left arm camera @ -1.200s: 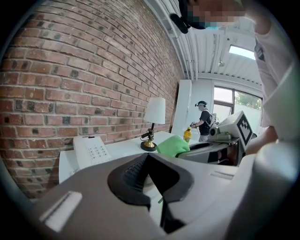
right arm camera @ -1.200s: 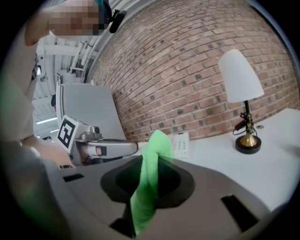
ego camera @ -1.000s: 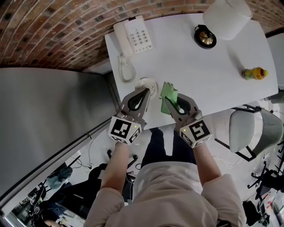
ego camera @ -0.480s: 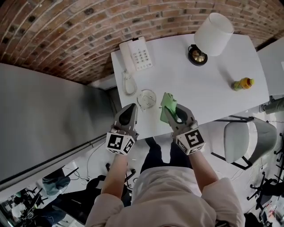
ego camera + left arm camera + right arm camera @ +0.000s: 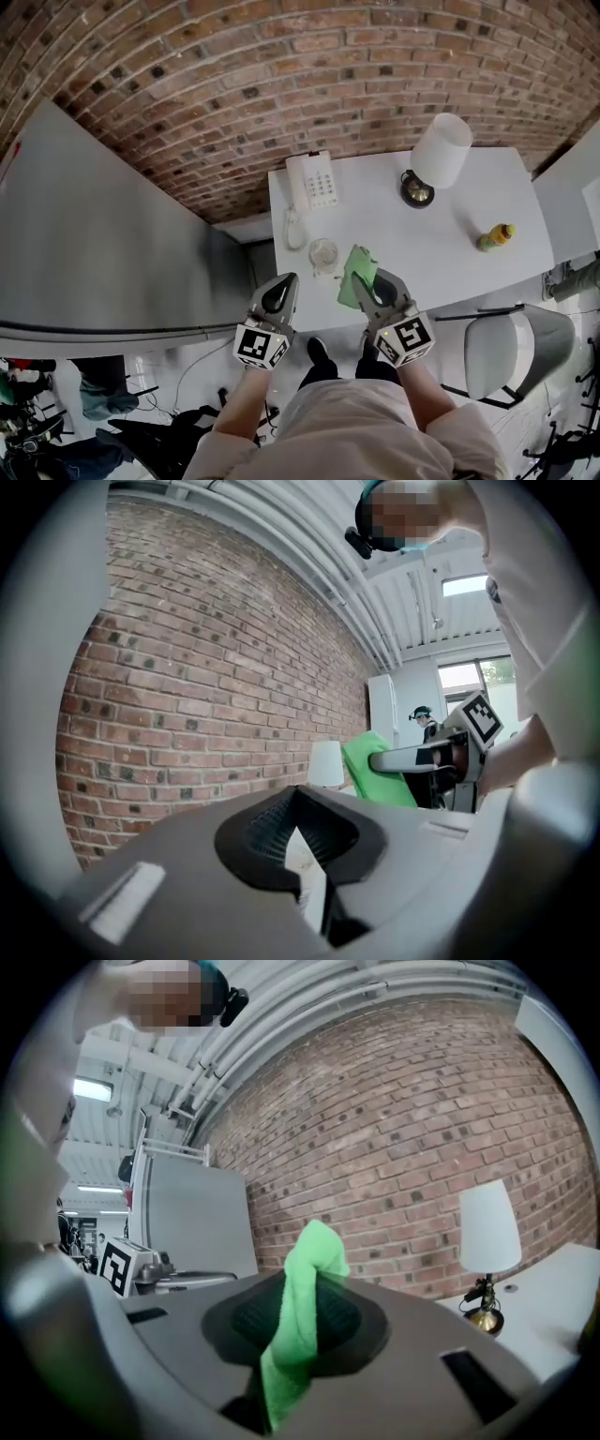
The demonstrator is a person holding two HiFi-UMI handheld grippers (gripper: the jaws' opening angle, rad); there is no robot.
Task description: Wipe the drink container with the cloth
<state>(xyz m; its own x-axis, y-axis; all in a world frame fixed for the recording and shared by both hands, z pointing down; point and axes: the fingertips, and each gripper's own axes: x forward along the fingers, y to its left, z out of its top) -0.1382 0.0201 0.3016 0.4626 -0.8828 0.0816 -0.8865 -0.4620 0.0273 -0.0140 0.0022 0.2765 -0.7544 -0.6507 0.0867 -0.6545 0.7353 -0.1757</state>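
Cup [image 5: 323,253] free on desk [image 5: 441,258]; right gripper [image 5: 371,281] clamps cloth [image 5: 354,272], left gripper [image 5: 287,281] closed, empty. Wipe looks pending, next reach cup.

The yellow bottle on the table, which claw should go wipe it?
Probably the right claw: it is shut on the green cloth, and the yellow bottle sits off to the right. The left claw is shut on nothing.

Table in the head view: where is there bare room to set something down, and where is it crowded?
Bare: the middle of the table, between lamp, yellow bottle and green cloth. Crowded: the left end, around telephone and clear cup.
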